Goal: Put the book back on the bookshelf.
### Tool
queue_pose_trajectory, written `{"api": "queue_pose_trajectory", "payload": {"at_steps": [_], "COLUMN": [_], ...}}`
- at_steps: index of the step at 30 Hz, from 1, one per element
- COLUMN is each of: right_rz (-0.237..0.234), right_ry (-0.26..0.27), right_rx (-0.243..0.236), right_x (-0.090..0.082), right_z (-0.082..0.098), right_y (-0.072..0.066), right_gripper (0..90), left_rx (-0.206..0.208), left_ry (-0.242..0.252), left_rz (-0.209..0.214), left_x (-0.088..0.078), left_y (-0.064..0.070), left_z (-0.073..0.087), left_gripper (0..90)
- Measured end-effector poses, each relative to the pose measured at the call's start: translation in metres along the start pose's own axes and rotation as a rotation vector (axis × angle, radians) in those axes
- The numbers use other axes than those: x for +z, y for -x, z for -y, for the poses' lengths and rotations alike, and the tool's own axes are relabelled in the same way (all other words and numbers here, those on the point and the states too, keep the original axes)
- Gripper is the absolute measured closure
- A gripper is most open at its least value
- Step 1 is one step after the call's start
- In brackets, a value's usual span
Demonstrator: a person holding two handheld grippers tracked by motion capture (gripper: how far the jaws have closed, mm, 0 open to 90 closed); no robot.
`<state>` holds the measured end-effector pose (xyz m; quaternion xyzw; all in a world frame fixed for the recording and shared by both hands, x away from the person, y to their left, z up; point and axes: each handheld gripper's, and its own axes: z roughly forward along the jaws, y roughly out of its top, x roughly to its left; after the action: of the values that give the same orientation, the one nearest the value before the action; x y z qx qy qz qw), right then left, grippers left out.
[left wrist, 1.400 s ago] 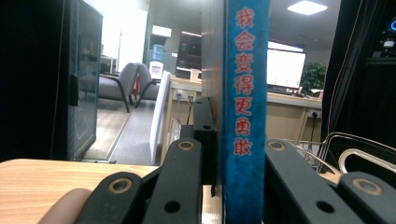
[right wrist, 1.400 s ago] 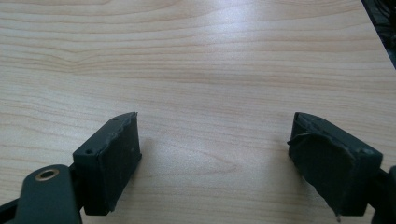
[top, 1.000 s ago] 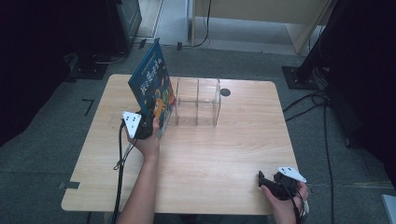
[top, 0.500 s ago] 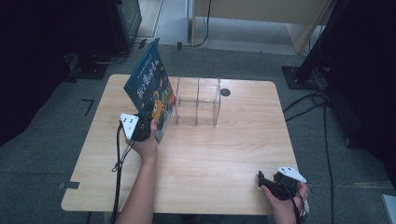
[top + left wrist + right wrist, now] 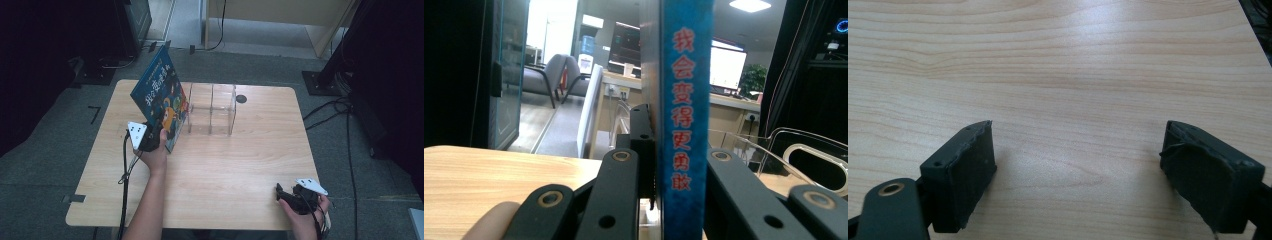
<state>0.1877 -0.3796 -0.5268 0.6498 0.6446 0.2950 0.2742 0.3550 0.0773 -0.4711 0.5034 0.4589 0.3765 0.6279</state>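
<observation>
From the high view, one blue book [image 5: 161, 98] stands tilted near the worktop's [image 5: 225, 165] far-left corner, clamped by the left claw [image 5: 159, 136] beside one clear rack [image 5: 211, 109]; the right claw [image 5: 281, 194] sits at the near-right edge. Left gripper view adds the spine's red lettering, pinched between the jaws. Right gripper view shows its jaws spread wide over bare wood.

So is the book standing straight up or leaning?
Leaning. The book tilts away from the clear rack, its top toward the table's left, held at its near edge by the left gripper.
</observation>
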Motion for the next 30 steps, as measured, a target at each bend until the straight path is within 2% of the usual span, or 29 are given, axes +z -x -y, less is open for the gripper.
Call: {"api": "queue_pose_trajectory", "payload": {"at_steps": [8,17,30], "right_rz": [0.001,0.001,0.001], "right_ry": [0.000,0.000,0.000], "right_rx": [0.000,0.000,0.000], "right_x": [0.0000,0.0000,0.0000], "right_z": [0.0000,0.0000,0.0000], "right_y": [0.0000,0.0000,0.0000], "right_gripper": [13.4,13.5,13.5], "left_rx": [0.001,0.009,-0.008], "left_ry": [-0.008,-0.013,-0.015], "left_rz": [0.011,-0.003,0.005], "left_x": [-0.0004,-0.0011,-0.0032], "left_y": [-0.0014,-0.0019,-0.0004], "left_z": [0.0011,0.0009,0.0030], "left_gripper": [79.7,79.3,76.0]}}
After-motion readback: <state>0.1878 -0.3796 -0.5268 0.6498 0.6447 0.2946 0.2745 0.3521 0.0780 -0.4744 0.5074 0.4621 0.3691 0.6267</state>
